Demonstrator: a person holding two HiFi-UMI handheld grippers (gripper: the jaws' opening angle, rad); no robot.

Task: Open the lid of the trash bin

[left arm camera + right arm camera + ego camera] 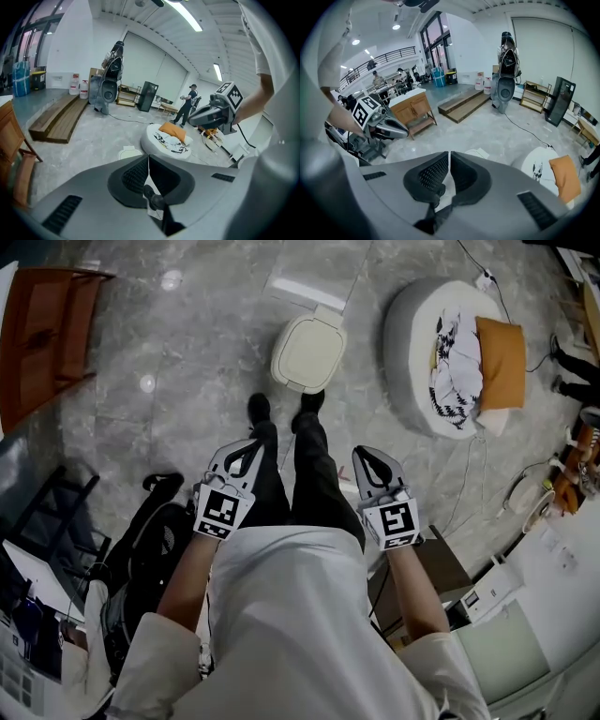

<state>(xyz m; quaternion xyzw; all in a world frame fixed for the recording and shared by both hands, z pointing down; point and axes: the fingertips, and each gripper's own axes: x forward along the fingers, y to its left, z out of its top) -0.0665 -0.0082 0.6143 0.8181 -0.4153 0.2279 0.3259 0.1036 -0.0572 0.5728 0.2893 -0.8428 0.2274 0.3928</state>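
The cream trash bin (308, 354) stands on the grey floor with its lid down, far ahead of both grippers and just beyond the person's shoes (259, 409). The left gripper (249, 446) and right gripper (367, 456) hang well short of it, jaws pressed together on nothing. To the bin's right lies a round white cushion (405, 345) bearing an orange pillow (502, 362).

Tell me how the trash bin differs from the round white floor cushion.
The trash bin is smaller and rounded-square; the floor cushion is bigger and round. The trash bin is closed, with nothing on top; the floor cushion carries an orange pillow and a patterned cloth. Both are pale and stand on the grey floor.
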